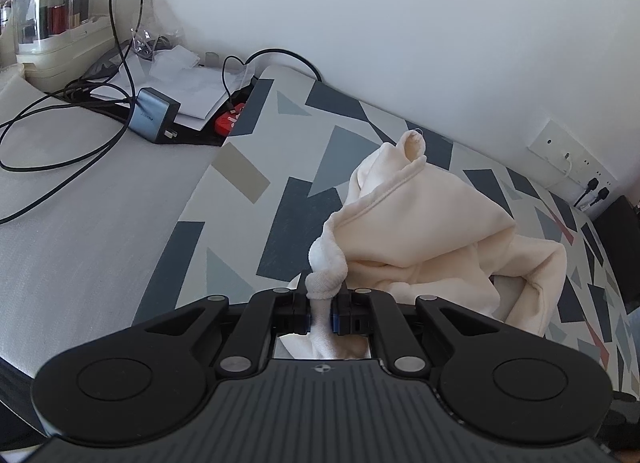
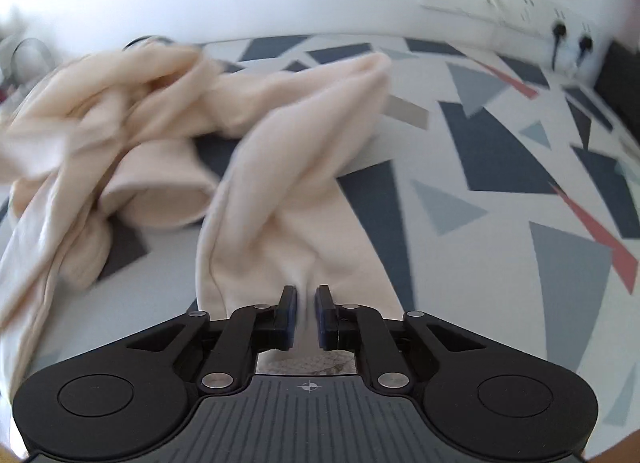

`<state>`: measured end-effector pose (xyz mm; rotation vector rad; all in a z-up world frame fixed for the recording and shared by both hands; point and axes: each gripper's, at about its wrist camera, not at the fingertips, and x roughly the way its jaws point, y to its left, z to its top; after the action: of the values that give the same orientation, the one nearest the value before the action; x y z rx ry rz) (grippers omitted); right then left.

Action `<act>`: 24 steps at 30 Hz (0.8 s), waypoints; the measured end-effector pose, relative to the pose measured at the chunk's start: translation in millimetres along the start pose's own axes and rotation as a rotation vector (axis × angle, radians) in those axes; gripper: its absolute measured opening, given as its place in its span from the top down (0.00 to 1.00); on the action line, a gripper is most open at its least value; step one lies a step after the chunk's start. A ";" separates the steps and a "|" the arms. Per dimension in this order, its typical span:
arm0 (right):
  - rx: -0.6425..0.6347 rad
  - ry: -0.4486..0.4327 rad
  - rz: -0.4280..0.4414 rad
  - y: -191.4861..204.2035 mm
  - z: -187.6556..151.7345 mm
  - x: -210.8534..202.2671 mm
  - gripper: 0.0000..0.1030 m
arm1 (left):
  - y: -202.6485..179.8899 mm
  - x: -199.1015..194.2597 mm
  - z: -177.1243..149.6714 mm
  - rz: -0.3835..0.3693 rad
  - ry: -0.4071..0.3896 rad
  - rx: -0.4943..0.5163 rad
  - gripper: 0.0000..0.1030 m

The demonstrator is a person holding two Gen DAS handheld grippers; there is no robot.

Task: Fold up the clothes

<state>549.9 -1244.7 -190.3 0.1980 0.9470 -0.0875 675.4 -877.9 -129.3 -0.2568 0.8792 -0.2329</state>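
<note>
left wrist view, near: black two-finger left gripper (image 1: 321, 313), jaws drawn narrow and clamped on a rolled white ribbed cuff (image 1: 326, 269) of the cream soft-knit garment (image 1: 432, 231); cloth fills the gap betw. the blue pads and bunches into a knob just above the tips. mid: rest of the garment rises in a loose heap to the right of the tips, one hemmed edge running up to a small curled tip at the top, a sleeve-like fold drooping at lower right; it lies on a bed sheet w. grey, navy, tan and red geometric shapes on white (image 1: 280, 167). left of the sheet: a plain pale grey surface (image 1: 80, 231) carrying looped black cables (image 1: 60, 143), a grey-blue rectangular charger block (image 1: 154, 119), white papers (image 1: 188, 83) and a small red item (image 1: 230, 121) at the sheet's edge. far: a cream storage box w. clear lid (image 1: 52, 23) at upper left, white wall (image 1: 400, 23), white socket panel (image 1: 568, 159) w. black plugs at right. right wrist view (motion-blurred), near: black two-finger right gripper (image 2: 306, 313), fingers close together, pinching a thin fold of the same cream garment (image 2: 280, 167) betw. the dark blue pads. mid: from that pinch the cloth spreads up and leftward across the patterned sheet (image 2: 500, 167) in twisted folds, a tube-like opening lying left of centre. far: white wall and a white socket strip (image 2: 512, 7) w. two black plugs, upper right.
</note>
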 end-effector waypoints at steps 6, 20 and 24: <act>-0.003 -0.010 -0.018 -19.8 55.7 38.8 0.94 | 4.6 -10.0 -10.9 0.028 -0.007 -0.034 0.91; -0.107 -0.246 0.191 50.8 129.3 48.2 0.57 | 33.8 -19.0 -15.9 0.103 -0.028 -0.178 0.91; -0.168 -0.137 0.329 58.7 92.2 22.4 0.57 | 37.3 -16.3 -7.8 0.104 -0.037 -0.203 0.91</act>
<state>645.9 -1206.0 -148.5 0.1871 0.7709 0.2781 662.8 -838.7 -134.0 -0.4015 0.8776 -0.0416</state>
